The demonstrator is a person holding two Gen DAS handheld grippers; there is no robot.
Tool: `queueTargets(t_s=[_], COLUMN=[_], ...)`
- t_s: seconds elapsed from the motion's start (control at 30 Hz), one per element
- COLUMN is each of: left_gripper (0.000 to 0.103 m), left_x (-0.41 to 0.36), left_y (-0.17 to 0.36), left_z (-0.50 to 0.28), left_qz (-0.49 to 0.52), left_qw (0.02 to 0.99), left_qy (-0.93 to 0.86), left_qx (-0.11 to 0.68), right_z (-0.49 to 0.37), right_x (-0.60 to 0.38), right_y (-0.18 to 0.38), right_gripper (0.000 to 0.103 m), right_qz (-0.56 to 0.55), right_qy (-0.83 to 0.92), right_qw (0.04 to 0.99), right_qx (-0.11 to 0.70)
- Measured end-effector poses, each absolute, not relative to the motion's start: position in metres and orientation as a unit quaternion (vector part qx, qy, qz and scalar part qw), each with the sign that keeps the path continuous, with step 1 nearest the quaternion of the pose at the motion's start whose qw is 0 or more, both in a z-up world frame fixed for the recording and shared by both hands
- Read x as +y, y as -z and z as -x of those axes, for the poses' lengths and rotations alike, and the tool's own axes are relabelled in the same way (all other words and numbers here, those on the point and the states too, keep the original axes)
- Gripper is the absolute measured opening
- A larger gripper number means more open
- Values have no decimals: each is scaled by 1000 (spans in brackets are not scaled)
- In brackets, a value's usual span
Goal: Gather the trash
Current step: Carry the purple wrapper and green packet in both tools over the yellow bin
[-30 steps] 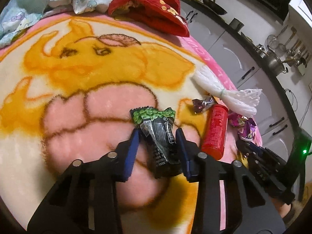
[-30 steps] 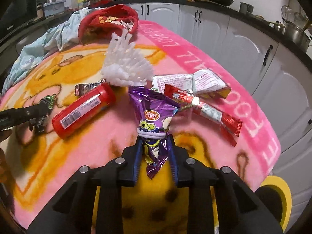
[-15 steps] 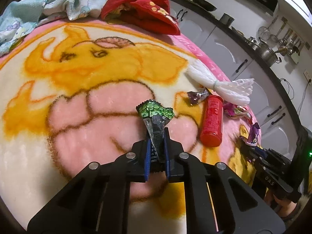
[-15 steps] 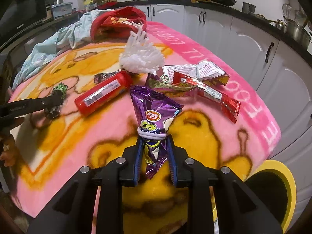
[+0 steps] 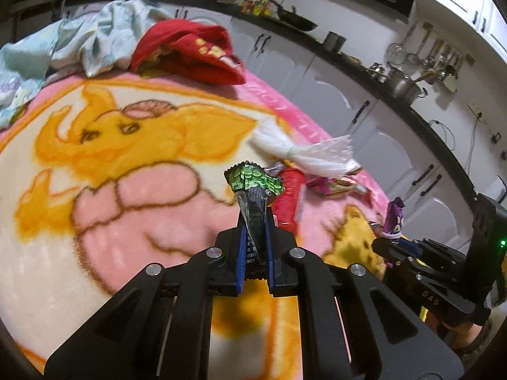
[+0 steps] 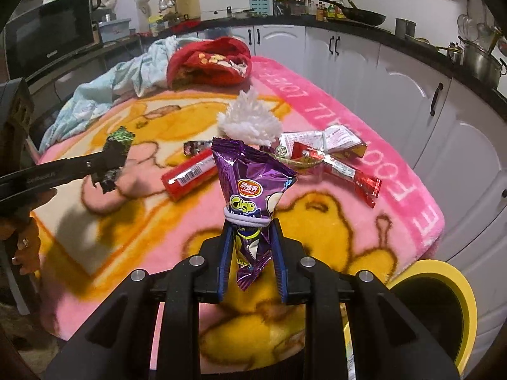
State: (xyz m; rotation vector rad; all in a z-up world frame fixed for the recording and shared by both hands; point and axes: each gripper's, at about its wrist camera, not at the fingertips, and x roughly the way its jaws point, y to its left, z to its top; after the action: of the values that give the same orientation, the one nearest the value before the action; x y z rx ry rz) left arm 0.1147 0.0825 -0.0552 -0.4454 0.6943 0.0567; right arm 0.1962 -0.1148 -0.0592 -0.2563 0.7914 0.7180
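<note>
My left gripper (image 5: 256, 221) is shut on a black and green wrapper (image 5: 255, 190) and holds it up above the blanket; it also shows in the right wrist view (image 6: 115, 155). My right gripper (image 6: 250, 231) is shut on a purple snack bag (image 6: 250, 180), lifted above the blanket's near edge; the bag also shows in the left wrist view (image 5: 394, 218). On the blanket lie a red tube (image 6: 190, 177), a white plastic bundle (image 6: 250, 123), a long red wrapper (image 6: 348, 174), a white and yellow packet (image 6: 329, 137) and a small dark wrapper (image 6: 195, 147).
A pink and yellow cartoon blanket (image 6: 133, 221) covers the table. A red cloth (image 6: 209, 63) and a light blue cloth (image 6: 104, 91) lie at its far end. A yellow-rimmed bin (image 6: 437, 316) stands low at the right. White cabinets (image 6: 412, 79) run along the right.
My left gripper closed on the black and green wrapper and lifted it off the blanket. My right gripper rose and drew back toward the bin side with the purple bag.
</note>
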Motion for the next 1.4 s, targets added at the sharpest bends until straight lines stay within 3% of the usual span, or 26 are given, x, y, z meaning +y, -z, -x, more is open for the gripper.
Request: queueTargets(t_s=[1.4], left_gripper=[5], left_x=[-47], left_y=[19], left_z=[-146], left_qz=[133], left_qw=[934], left_qy=[104], left_qx=[316], right_z=[-175], right_x=[-235], right_y=[6], right_gripper=[22], right_qz=[46], right_qy=[-274], right_qw=[903], right_qx=[329])
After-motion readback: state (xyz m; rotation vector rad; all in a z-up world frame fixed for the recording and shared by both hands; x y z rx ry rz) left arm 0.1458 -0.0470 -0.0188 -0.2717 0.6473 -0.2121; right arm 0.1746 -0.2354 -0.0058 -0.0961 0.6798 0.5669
